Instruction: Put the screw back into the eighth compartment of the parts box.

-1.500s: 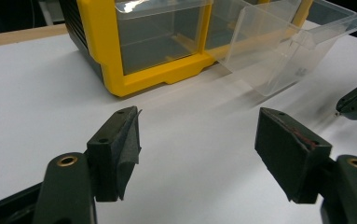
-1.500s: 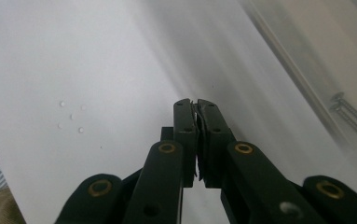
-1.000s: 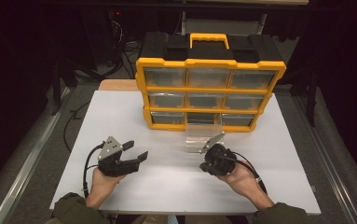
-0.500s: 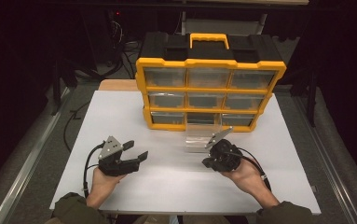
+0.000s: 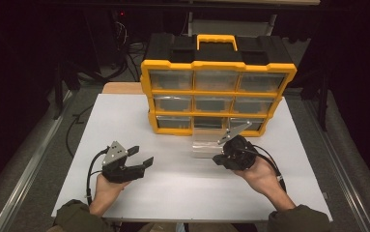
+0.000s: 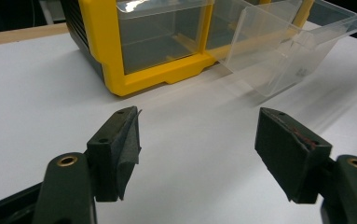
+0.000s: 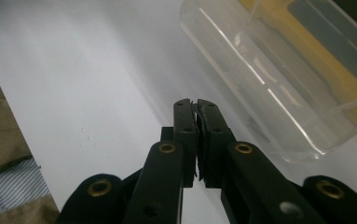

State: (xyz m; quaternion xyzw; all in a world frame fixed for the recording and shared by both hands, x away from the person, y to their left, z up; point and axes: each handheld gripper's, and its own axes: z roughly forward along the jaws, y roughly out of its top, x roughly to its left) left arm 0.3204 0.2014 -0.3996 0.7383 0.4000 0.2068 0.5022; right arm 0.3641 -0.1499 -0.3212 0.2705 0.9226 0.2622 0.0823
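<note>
- A big yellow box of drawers [image 5: 217,99] stands at the far side of the white table [image 5: 173,188], near 12 o'clock; its black top has a yellow handle [image 5: 216,41]; its front face looks toward the person.
- One clear drawer [image 5: 206,147] is pulled out of the bottom row, from the middle slot; it sits on the table just in front of the box, close to 1 o'clock from the middle of the table.
- The right gripper [image 5: 220,157] is at about 4 o'clock, held in the right hand [image 5: 260,176]; it is just beside the near corner of the clear drawer; I cannot tell if they touch.
- In the right gripper view the right gripper [image 7: 197,105] has its two black fingers [image 7: 184,123] pressed flat together with nothing between them; the clear drawer [image 7: 269,79] lies at 1 o'clock from the tips, with its rim close by.
- The left gripper [image 5: 141,157] is at about 8 o'clock, held in the left hand [image 5: 106,186]; its fingers are spread wide and hold nothing.
- In the left gripper view the left gripper [image 6: 197,140] has bare table between its fingers [image 6: 120,149]; the yellow box [image 6: 120,56] is at 11 o'clock and the clear drawer [image 6: 288,51] at 1 o'clock, both well apart from the tips.
- There is lots of bare table between the two grippers and along the near edge at 6 o'clock; the left side at 9 o'clock is bare too; the table's right edge is near the right arm.
</note>
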